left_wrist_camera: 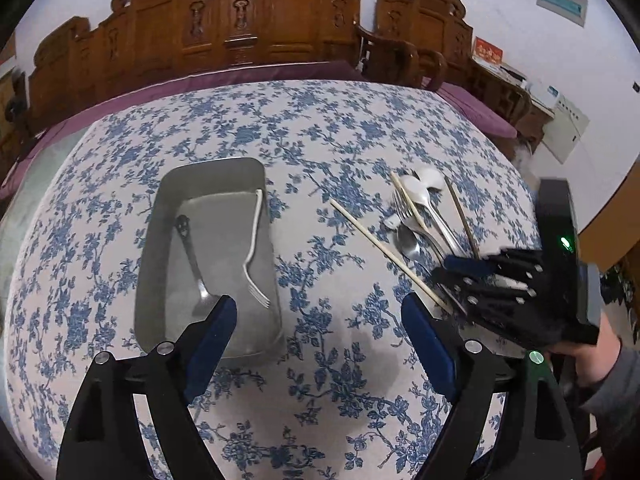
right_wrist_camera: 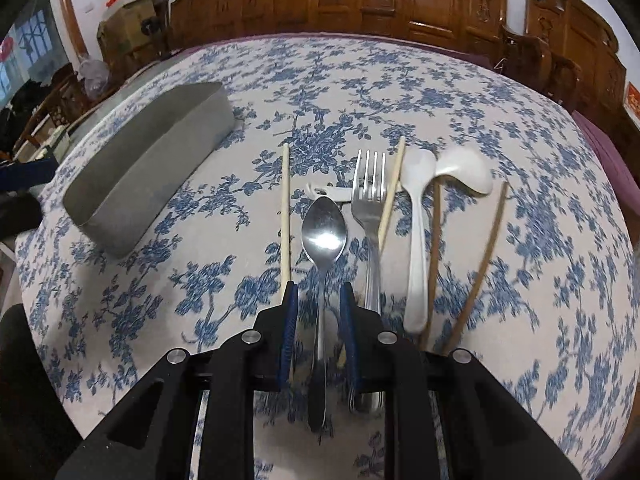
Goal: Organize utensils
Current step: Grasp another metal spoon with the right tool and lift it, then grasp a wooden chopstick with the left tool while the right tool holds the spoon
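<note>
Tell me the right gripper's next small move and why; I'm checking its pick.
Probably close the jaws: the right gripper straddles the metal spoon handle with gaps either side. The tray, where it belongs, already holds a fork.

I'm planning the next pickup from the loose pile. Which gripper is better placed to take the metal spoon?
Right. The right gripper already straddles the metal spoon handle, fingers either side, not yet closed. The left gripper hangs open over bare tablecloth beside the tray, away from the pile.
</note>
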{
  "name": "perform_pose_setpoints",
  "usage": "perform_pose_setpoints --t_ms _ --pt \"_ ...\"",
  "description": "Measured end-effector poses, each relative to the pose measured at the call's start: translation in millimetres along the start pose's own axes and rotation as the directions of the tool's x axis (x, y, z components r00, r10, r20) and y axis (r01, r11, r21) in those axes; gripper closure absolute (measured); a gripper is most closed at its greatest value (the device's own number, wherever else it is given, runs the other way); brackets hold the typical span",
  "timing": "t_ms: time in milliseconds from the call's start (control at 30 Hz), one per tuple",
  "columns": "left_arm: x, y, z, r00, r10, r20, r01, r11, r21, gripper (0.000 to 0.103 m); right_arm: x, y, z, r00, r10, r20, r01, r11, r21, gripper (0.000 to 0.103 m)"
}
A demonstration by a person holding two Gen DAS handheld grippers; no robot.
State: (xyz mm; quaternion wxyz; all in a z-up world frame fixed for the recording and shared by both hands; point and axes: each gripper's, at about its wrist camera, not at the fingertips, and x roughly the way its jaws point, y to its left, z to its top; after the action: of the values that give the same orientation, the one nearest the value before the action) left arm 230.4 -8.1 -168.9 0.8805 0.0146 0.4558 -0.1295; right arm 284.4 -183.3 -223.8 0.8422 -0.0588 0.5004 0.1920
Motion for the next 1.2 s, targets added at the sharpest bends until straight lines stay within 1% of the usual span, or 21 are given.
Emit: perform_pose_setpoints --t_ms 167,267,333,533,633,667,733,767,867,1067,1200 --pt "5 -7 -4 1.000 -0.007 -0.010 0.007 1.000 0.014 0.022 17 3 11 0.998 -0.022 -0.067 0.020 0.999 -0.025 0.080" --pt "6 -9 -5 1.000 -0.008 -0.016 0.009 1.000 0.021 0.022 19 3 15 0.995 -0.035 -0.091 0.033 0.999 -0.026 0.083" --pt "6 -11 -5 1.000 -0.009 -0.017 0.010 1.000 0.022 0.022 20 3 16 0.993 -0.038 -0.112 0.035 0.999 -0.027 0.084" --pt "4 -13 -4 1.000 -0.013 -0.013 0.013 1.000 0.022 0.022 21 8 20 0.979 -0.067 -0.195 0.057 0.997 -0.053 0.084" --pt "5 -13 -4 1.000 -0.013 -0.014 0.013 1.000 0.020 0.022 23 9 23 0.974 -0.070 -0.216 0.059 0.997 -0.059 0.085" --pt "5 -13 -4 1.000 -0.013 -0.016 0.014 1.000 0.017 0.022 23 10 23 0.973 -0.069 -0.219 0.058 0.997 -0.060 0.086" --pt "7 -13 -4 1.000 -0.013 -0.021 0.013 1.000 0.013 0.022 24 11 23 0.973 -0.062 -0.223 0.048 0.997 -0.065 0.091" --pt "8 -13 -4 1.000 -0.012 -0.023 0.012 1.000 0.013 0.022 24 12 23 0.973 -0.058 -0.225 0.043 0.997 -0.070 0.099" --pt "11 -15 -5 1.000 -0.003 -0.031 0.003 1.000 0.018 0.022 23 14 21 0.975 -0.063 -0.213 0.045 0.995 -0.089 0.100" --pt "19 -25 -3 0.999 0.008 -0.038 -0.007 0.999 0.032 0.022 9 7 8 0.986 -0.013 -0.168 0.004 0.999 -0.050 0.101" --pt "31 -37 2 0.999 0.013 -0.046 -0.011 0.999 0.040 0.022 -12 -5 4 0.993 0.029 -0.111 -0.030 1.000 -0.010 0.101"
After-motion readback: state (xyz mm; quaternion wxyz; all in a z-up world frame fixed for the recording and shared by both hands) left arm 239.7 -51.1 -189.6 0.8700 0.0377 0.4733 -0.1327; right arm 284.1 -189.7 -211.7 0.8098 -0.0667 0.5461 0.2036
